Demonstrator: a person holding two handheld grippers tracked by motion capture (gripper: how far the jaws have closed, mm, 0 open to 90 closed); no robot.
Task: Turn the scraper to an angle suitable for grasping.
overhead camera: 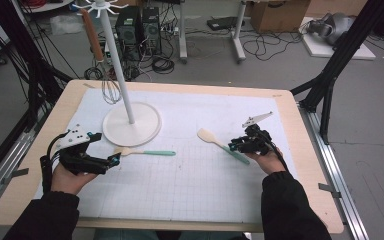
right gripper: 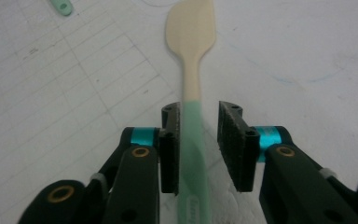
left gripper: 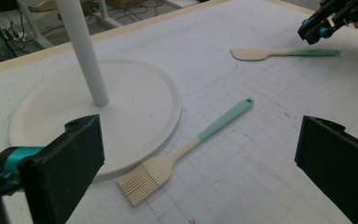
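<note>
Two utensils lying on the mat, a stand sitting behind them

The stand [overhead camera: 131, 124] is sitting on the mat [overhead camera: 190, 190] at the table's [overhead camera: 310, 175] far left, a whisk [overhead camera: 110, 89] hanging beside its pole. The brush [overhead camera: 142, 151] is lying just in front of the base, the left gripper [overhead camera: 111, 161] sitting at its bristle end. The spatula [overhead camera: 221, 144] is lying well to the right, its handle running between the right gripper's [overhead camera: 236, 146] jaws.

A cream-bladed spatula [right gripper: 191, 56] with a mint-green handle lies flat on the gridded mat. A matching pastry brush [left gripper: 186, 147] lies beside the stand's round base.
</note>
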